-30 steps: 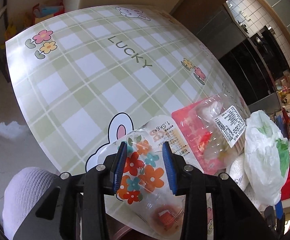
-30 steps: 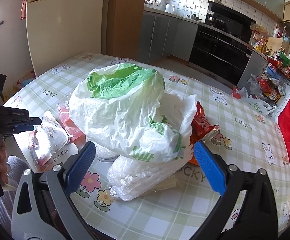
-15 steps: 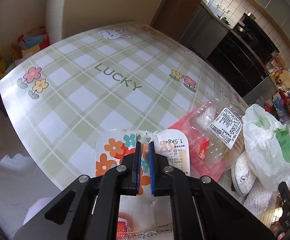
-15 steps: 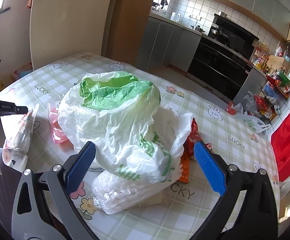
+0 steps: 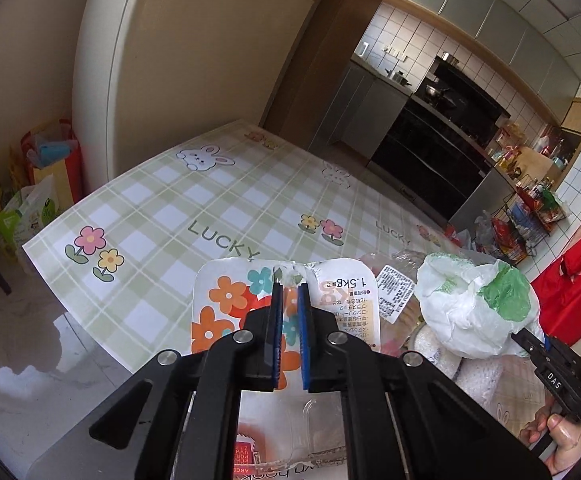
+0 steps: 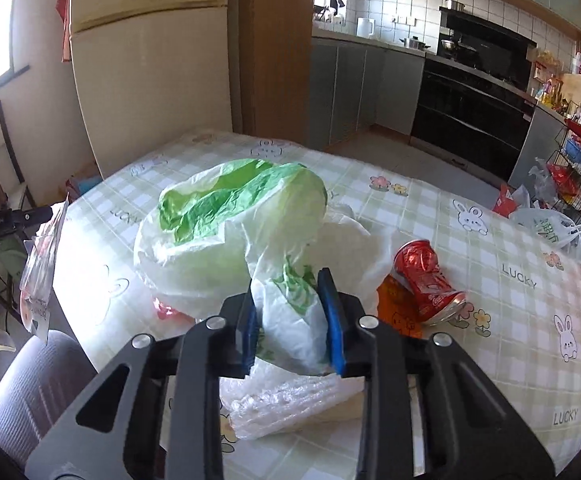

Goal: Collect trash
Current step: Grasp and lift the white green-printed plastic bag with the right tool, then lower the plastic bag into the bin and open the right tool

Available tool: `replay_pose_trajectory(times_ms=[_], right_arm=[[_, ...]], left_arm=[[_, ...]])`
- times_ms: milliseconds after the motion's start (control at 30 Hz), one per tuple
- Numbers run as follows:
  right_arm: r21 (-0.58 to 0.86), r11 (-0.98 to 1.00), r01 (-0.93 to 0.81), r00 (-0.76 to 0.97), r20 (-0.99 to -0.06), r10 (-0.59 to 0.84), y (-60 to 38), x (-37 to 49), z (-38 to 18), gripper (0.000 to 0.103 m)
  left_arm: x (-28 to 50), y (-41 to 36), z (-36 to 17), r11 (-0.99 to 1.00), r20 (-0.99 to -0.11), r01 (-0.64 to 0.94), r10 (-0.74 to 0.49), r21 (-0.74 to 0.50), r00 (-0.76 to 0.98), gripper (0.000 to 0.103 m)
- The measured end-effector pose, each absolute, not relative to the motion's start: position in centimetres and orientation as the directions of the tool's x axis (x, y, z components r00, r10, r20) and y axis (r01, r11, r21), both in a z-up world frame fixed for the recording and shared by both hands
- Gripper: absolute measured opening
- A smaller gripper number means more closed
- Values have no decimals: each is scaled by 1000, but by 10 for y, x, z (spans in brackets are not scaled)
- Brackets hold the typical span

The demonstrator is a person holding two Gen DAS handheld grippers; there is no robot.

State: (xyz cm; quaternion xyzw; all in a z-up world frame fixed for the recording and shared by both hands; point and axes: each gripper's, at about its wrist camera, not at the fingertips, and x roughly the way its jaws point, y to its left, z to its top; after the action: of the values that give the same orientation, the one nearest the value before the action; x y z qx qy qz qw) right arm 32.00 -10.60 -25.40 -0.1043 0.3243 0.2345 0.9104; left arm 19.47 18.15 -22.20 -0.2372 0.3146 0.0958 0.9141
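Observation:
My left gripper (image 5: 288, 294) is shut on a clear blister pack with a flower-printed card (image 5: 226, 304), held up above the near edge of the table (image 5: 162, 216). In the right wrist view that pack (image 6: 42, 264) hangs at the far left. My right gripper (image 6: 286, 292) has its jaws closing, and a fold of the white and green plastic bag (image 6: 218, 240) fills the gap between the blue pads. The bag (image 5: 470, 308) sits on a pile of wrappers, with the right gripper (image 5: 524, 340) at its right side.
A crushed red can (image 6: 426, 280) lies on an orange wrapper (image 6: 394, 308) right of the bag. Clear bubble plastic (image 6: 290, 404) lies under it. A labelled pink tray (image 5: 394, 292) and white foam (image 5: 430, 344) lie beside it. A grey-clad knee (image 6: 38, 372) is near the table edge.
The left jaws shut on the flower pack and lifted it off the table. The right jaws went from wide open around the bag to pinching a fold of it.

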Motion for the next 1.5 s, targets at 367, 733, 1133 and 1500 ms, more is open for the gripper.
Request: replay_pose_trajectory(times_ms=[367, 733, 1133, 1500], right_arm=[[28, 891, -453, 779, -473, 411, -140, 271, -178, 30], [3, 881, -472, 785, -452, 423, -182, 178, -153, 30], [-20, 873, -487, 762, -497, 414, -204, 101, -156, 30], [-3, 837, -547, 649, -633, 422, -186, 91, -188, 30]], left_arm=[[170, 155, -175, 901, -527, -209, -25, -380, 850, 7], [137, 132, -144, 914, -473, -137, -66, -382, 878, 7], [93, 107, -114, 923, -408, -59, -109, -379, 907, 7], [88, 99, -118, 921, -416, -36, -141, -389, 898, 7]])
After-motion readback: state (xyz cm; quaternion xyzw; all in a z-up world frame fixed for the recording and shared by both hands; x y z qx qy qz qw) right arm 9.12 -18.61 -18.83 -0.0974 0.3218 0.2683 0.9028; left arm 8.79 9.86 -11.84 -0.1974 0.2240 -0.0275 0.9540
